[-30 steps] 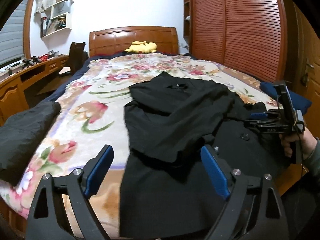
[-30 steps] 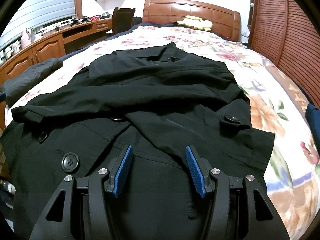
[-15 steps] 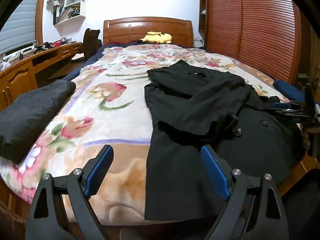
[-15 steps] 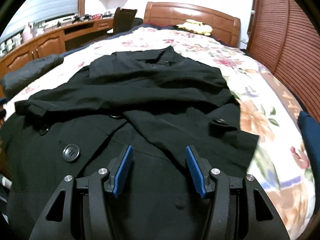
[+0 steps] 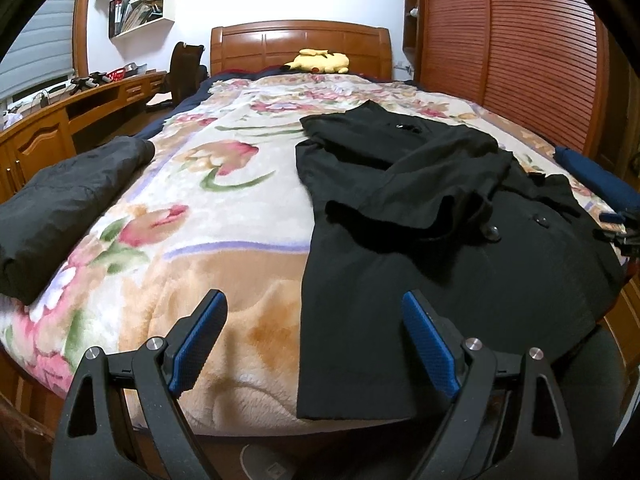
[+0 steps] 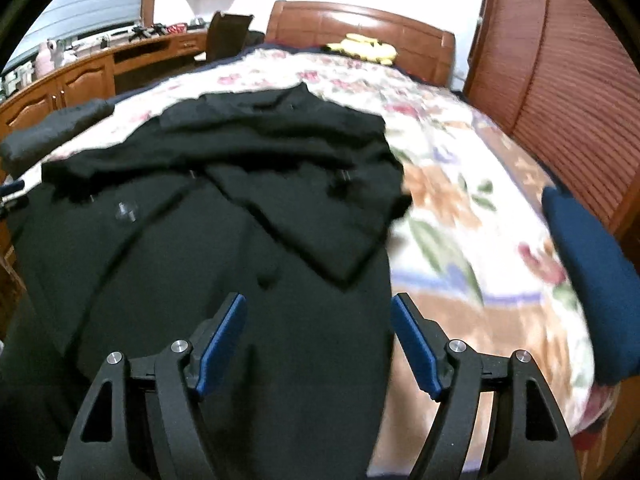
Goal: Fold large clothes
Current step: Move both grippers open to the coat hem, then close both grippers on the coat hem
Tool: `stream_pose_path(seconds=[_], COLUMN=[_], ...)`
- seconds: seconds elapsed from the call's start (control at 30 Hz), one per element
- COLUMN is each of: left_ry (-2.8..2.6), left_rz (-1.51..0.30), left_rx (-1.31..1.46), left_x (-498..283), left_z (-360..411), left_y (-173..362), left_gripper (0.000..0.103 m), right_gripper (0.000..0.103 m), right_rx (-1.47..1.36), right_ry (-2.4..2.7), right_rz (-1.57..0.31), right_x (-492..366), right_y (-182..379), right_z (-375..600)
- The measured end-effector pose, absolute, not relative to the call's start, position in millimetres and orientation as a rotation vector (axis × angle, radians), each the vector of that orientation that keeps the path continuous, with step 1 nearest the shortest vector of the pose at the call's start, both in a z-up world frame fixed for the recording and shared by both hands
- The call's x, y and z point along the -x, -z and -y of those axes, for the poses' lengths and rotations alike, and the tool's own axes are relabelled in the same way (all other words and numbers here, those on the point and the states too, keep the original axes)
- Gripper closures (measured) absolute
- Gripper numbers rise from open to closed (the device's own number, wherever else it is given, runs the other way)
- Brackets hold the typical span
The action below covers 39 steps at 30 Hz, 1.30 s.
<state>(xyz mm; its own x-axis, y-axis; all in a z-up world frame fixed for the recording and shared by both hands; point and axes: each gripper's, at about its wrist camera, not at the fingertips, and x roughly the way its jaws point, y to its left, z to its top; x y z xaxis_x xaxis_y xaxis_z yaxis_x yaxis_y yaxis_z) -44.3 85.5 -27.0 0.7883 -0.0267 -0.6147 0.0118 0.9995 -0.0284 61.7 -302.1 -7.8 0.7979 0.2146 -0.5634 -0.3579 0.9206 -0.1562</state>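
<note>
A large black coat [image 5: 420, 240] lies face up on the right half of the floral blanket [image 5: 220, 200], both sleeves folded across its buttoned front and its hem hanging over the foot of the bed. My left gripper [image 5: 314, 308] hovers open over the hem's left edge, nothing between its blue pads. In the blurred right wrist view, my right gripper [image 6: 318, 304] hangs over the coat [image 6: 200, 220] near its right edge. Its jaws are opening and the pads press on nothing. The right gripper [image 5: 618, 226] also shows at the coat's far side.
A dark folded garment [image 5: 68, 200] lies on the bed's left edge. A navy cushion [image 6: 592, 280] sits at the right edge, a yellow plush toy [image 5: 320, 62] by the headboard. A wooden desk [image 5: 40, 140] runs along the left, slatted wardrobe doors [image 5: 500, 40] along the right.
The left gripper sank and drew back toward the foot of the bed, still open. The right gripper slid right toward the coat's right edge and its jaws widened.
</note>
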Motion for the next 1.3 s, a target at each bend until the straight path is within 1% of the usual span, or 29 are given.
stream_pose_path(seconds=[0.23, 0.53, 0.6, 0.63, 0.67, 0.7, 0.73, 0.8, 0.97, 1.03, 1.07, 1.1, 1.13, 1.17, 1.2, 1.27, 1.3], left_ry=[0.02, 0.045, 0.051, 0.055, 0.057, 0.062, 0.067, 0.088, 0.108, 0.111, 0.119, 0.133, 0.148, 0.146, 0.147, 0.156, 0.152], left_rz=[-0.679, -0.686, -0.684, -0.685, -0.684, -0.682, -0.682, -0.681, -0.686, -0.688, -0.689, -0.692, -0.696, -0.697, -0.698, -0.688, -0.679], left_rx=[0.008, 0.021, 0.019, 0.019, 0.016, 0.016, 0.017, 0.03, 0.034, 0.034, 0.039, 0.043, 0.048, 0.045, 0.042, 0.04, 0.04], left_x=[43.9, 44.2, 45.2, 46.0, 47.4, 48.8, 50.1, 53.0, 60.1, 60.9, 60.4, 60.2, 60.2, 60.5, 60.6, 63.7, 65.3], left_z=[-82.1, -80.9, -79.5, -79.0, -78.7, -78.8, -79.1, -80.1, -79.9, -78.6, -78.2, -77.5, -75.9, -74.2, -73.0, -69.7, -69.5], left_y=[31.0, 39.0, 39.0, 38.9, 38.6, 38.4, 38.3, 38.6, 40.1, 40.5, 40.7, 40.8, 40.0, 38.4, 37.1, 29.3, 25.4], left_gripper=[0.014, 0.015, 0.022, 0.024, 0.027, 0.033, 0.035, 0.051, 0.059, 0.061, 0.066, 0.075, 0.08, 0.088, 0.093, 0.097, 0.097], right_gripper=[0.027, 0.027, 0.027, 0.027, 0.028, 0.03, 0.03, 0.033, 0.036, 0.04, 0.045, 0.049, 0.051, 0.058, 0.07, 0.086, 0.09], right_rx=[0.197, 0.213, 0.22, 0.223, 0.223, 0.223, 0.221, 0.218, 0.221, 0.222, 0.222, 0.219, 0.214, 0.21, 0.207, 0.201, 0.207], right_ry=[-0.291, -0.318, -0.327, -0.333, -0.339, -0.345, -0.35, -0.362, -0.377, -0.39, -0.398, -0.407, -0.414, -0.42, -0.429, -0.446, -0.443], right_rz=[-0.598, -0.585, -0.587, -0.588, -0.59, -0.592, -0.594, -0.598, -0.604, -0.608, -0.61, -0.611, -0.613, -0.613, -0.612, -0.605, -0.597], right_x=[-68.1, -52.9, -50.7, -49.1, -48.1, -46.9, -46.1, -43.8, -37.9, -35.1, -34.4, -34.2, -34.1, -34.0, -34.2, -32.9, -31.6], right_y=[21.5, 28.8, 30.6, 31.1, 31.5, 31.7, 31.9, 31.7, 32.9, 33.7, 34.1, 34.3, 34.4, 34.1, 33.0, 29.8, 27.4], right_z=[321.6, 320.4, 318.8, 318.0, 317.3, 317.4, 317.4, 317.4, 317.1, 315.9, 315.4, 315.2, 314.9, 315.0, 315.3, 315.3, 314.4])
